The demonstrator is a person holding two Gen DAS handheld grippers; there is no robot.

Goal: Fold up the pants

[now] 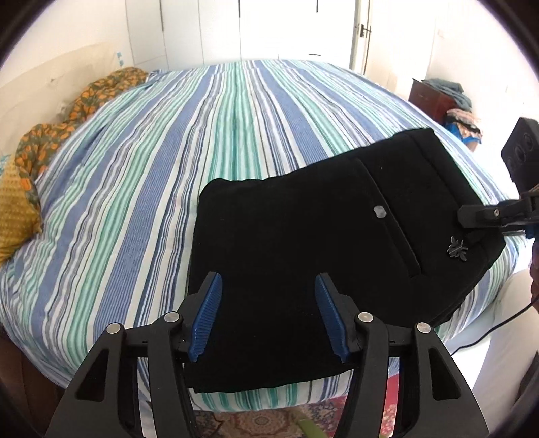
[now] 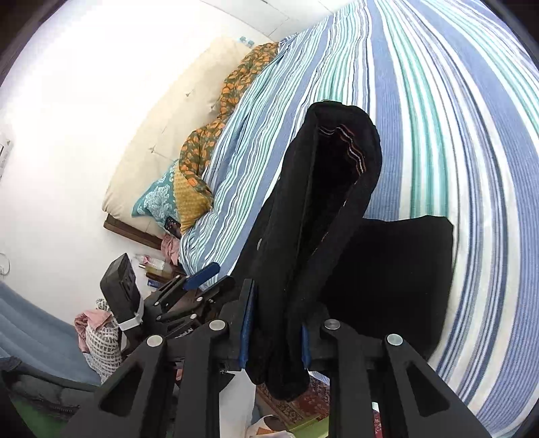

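Right gripper (image 2: 274, 323) clamped on a raised bunch of the black pants (image 2: 323, 215), at their waist end. Left gripper (image 1: 267, 316) parted wide above the pants' near folded edge, pads touching nothing. Beyond the pants, striped bedspread (image 1: 141, 175), then orange floral cloth (image 1: 84, 101).

A bed (image 1: 141, 188) is covered with a sheet striped in blue, green and white. An orange flowered cloth (image 1: 84, 104) is bunched along the far left edge, and a yellow dotted pillow (image 1: 15, 209) is seen beside it. White cupboard doors (image 1: 269, 30) are seen at the far wall. At the far right, clothes (image 1: 454, 91) are piled on a dark wooden cabinet (image 1: 427, 97). A patterned rug (image 1: 259, 421) is spread on the floor nearby.
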